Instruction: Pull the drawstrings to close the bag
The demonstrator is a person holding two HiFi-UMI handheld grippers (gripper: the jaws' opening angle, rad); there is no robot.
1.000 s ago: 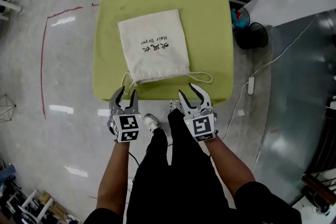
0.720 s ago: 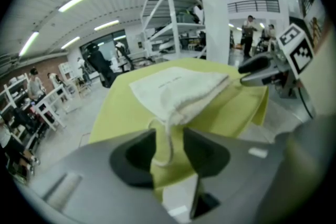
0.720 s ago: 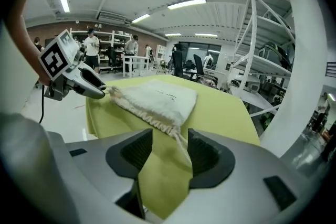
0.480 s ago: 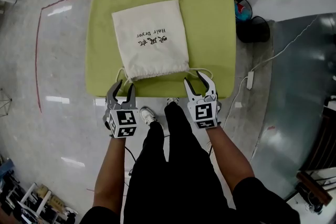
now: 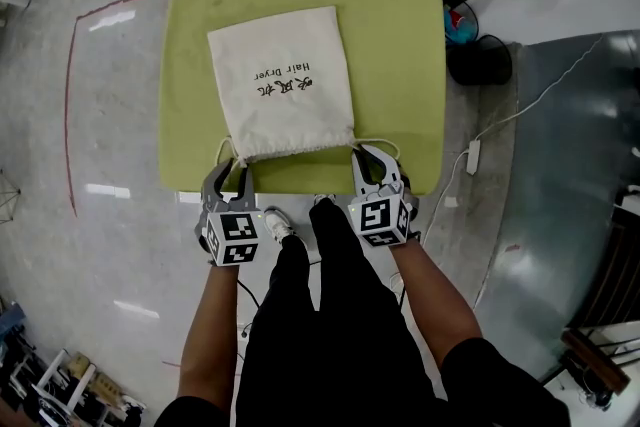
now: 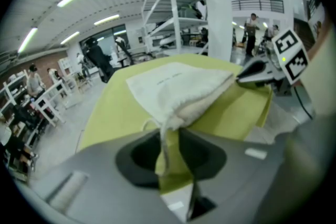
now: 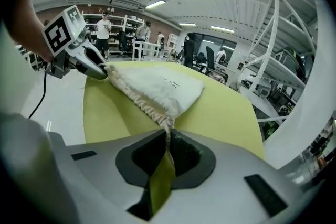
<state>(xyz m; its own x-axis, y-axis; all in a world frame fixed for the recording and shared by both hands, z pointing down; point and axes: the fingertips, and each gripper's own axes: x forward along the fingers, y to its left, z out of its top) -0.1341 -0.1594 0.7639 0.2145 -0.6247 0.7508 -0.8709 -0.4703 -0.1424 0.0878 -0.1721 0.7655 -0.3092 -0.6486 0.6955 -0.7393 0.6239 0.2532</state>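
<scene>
Two cords, one each: bag (image 5: 283,75) sits at the table's (image 5: 400,35) near edge, mouth running left-right between my grippers. Right gripper (image 5: 372,155) closing, pinching right drawstring (image 7: 168,134); left gripper (image 5: 229,177) closing, left drawstring (image 6: 161,144) between jaws, not yet clamped.

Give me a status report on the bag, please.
Left gripper closing, left drawstring between jaws. Right gripper closing, pinching right drawstring. Bag mouth gathered. Nothing obstructing.

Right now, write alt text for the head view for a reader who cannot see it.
A cream drawstring bag lies flat on a yellow-green table, gathered mouth toward the person. The left tongs and right tongs are closing at the mouth's two corners, each with a drawstring between its jaws.
</scene>
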